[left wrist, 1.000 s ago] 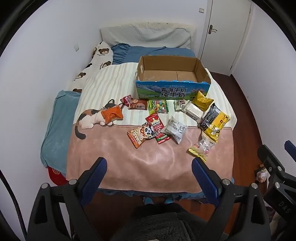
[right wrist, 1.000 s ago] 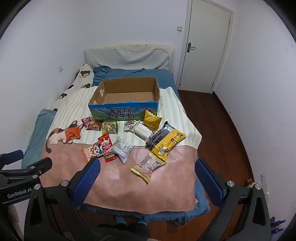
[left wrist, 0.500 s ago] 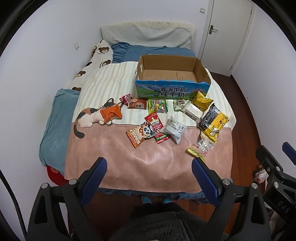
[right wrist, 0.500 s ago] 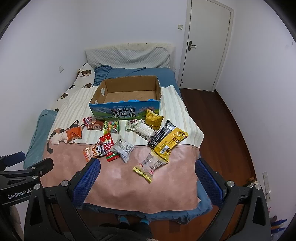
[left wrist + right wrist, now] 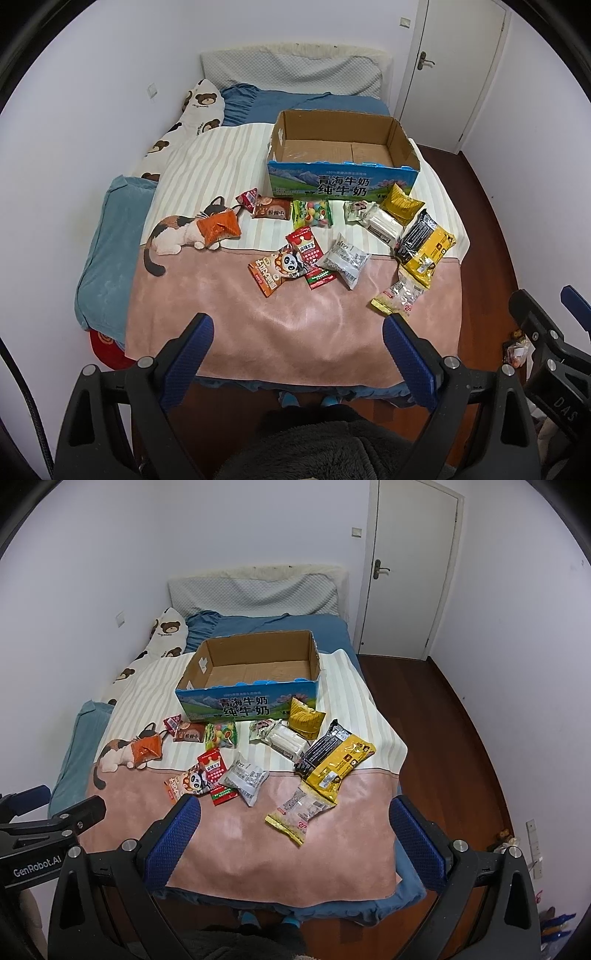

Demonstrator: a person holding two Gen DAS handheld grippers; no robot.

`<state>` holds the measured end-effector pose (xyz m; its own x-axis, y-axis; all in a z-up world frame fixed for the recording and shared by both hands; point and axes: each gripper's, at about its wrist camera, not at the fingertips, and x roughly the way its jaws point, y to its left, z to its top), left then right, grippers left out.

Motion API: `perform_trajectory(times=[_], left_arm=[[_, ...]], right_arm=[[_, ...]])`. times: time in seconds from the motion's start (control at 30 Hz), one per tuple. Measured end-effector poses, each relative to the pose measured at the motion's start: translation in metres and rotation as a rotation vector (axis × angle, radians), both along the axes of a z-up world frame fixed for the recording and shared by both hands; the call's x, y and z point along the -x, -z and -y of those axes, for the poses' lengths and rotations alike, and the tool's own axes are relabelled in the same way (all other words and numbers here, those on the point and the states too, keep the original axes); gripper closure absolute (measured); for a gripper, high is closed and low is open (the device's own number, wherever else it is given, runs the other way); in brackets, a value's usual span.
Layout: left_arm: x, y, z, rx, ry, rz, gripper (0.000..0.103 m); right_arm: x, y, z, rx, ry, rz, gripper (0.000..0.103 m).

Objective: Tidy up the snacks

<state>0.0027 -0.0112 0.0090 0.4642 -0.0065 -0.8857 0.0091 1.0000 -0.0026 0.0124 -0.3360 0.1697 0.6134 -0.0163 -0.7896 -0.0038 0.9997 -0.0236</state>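
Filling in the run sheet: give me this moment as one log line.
stage: not started | cardboard box: empty | snacks: all on bed | left gripper: open, empty | right gripper: open, empty

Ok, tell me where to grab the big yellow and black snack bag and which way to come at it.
Grip the yellow and black bag across its narrow width, near the yellow end that points toward the foot of the bed. It lies flat and slanted on the blanket, so come down from above with the right gripper, which is open, probably turned to straddle the long sides. The clear-fronted packet just below crowds that end.
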Motion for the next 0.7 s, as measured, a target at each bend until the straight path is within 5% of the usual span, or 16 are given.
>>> perform_trajectory(times=[0.7], left_arm=[[-0.0047,-0.0008,0.0027,0.0,-0.003,0.001,0.009]], right_arm=[[-0.0111,0.0022,-0.0002,-0.008,0.004,0.003,0.0]])
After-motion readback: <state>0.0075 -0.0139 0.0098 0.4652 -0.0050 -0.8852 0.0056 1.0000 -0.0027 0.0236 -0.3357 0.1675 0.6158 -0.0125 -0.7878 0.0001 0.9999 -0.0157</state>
